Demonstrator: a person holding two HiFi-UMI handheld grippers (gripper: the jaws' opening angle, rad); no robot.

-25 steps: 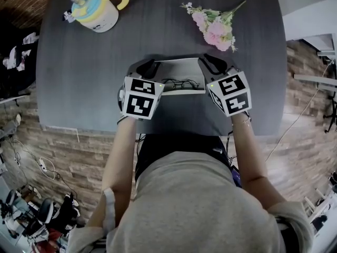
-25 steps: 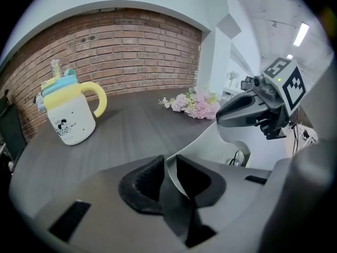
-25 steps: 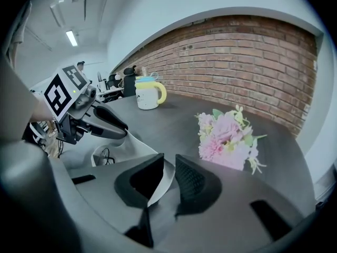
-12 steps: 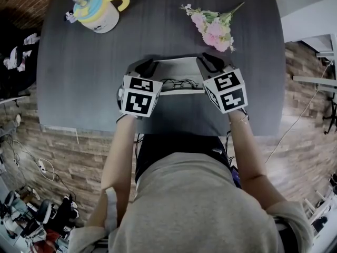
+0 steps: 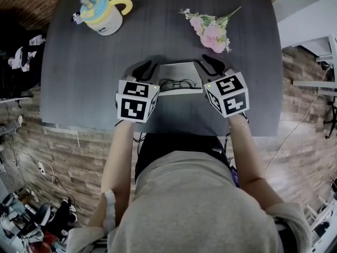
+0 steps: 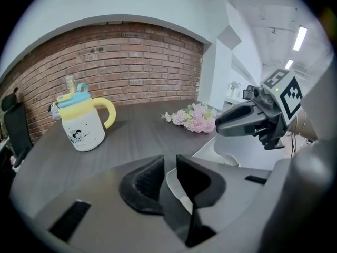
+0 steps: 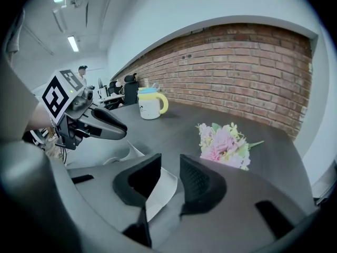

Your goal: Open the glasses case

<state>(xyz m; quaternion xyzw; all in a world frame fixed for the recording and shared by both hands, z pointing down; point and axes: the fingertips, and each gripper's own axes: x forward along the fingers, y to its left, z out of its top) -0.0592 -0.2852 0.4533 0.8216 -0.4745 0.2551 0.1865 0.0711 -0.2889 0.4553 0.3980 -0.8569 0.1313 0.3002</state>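
I had left gripper (image 6: 169, 167) clamped on lid of open pale-grey rectangular glasses case (image 5: 181, 70); right gripper (image 7: 170, 165) jaws just opened, lid loose between

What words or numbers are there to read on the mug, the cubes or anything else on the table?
No words or numbers can be read anywhere.
Mug: a small black print on its side, too small to read.
Left cube and right cube: only black-and-white square patterns, not letters or numbers.
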